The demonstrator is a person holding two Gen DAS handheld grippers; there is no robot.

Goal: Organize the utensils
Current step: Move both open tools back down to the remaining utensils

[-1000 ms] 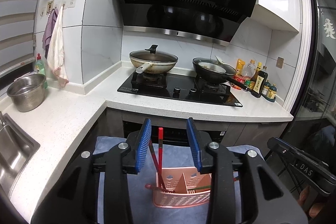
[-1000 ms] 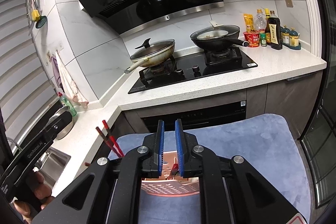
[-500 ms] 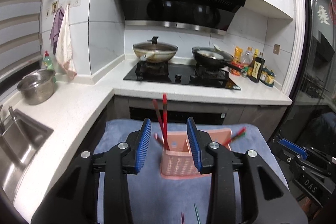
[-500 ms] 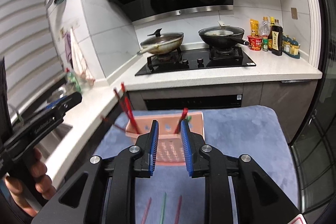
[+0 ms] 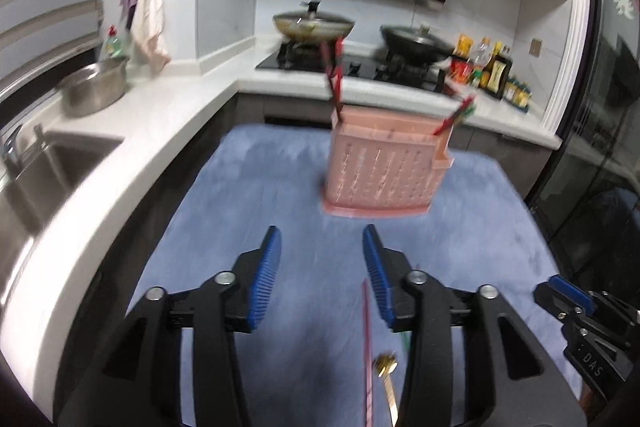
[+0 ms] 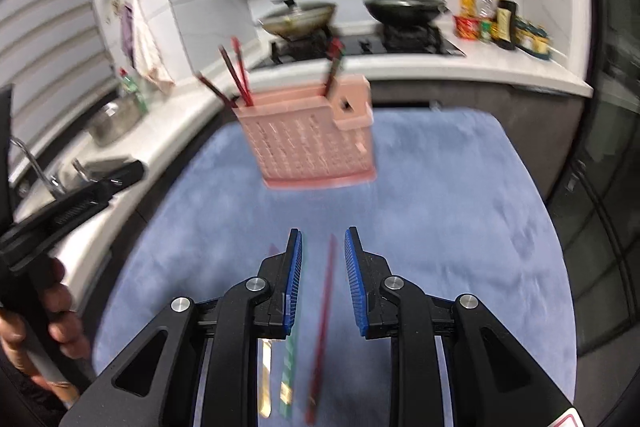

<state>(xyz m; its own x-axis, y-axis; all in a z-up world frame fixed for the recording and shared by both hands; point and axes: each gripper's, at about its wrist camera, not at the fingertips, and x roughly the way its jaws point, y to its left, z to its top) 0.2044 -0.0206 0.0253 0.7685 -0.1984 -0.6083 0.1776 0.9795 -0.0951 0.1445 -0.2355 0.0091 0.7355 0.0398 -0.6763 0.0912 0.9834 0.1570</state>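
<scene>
A pink perforated utensil holder (image 5: 382, 167) stands upright on a blue mat (image 5: 248, 195), with red chopsticks (image 5: 334, 79) sticking out of it; it also shows in the right wrist view (image 6: 312, 143). My left gripper (image 5: 322, 269) is open and empty, well short of the holder, above a loose red chopstick (image 5: 367, 351) and a gold utensil (image 5: 388, 383). My right gripper (image 6: 323, 269) is open and empty above a red chopstick (image 6: 322, 323), with a green chopstick (image 6: 289, 367) and a gold utensil (image 6: 265, 383) lying beside it.
A white counter (image 5: 152, 115) wraps the left and back, with a sink (image 5: 36, 175), a steel pot (image 5: 94, 89), a hob with two pans (image 5: 316, 23) and sauce bottles (image 5: 492, 71). The other gripper (image 5: 584, 323) shows at the lower right of the left wrist view.
Both grippers have pulled back from the holder and lowered toward the mat. The right gripper's jaws have opened wider. Loose utensils now lie under both grippers.
</scene>
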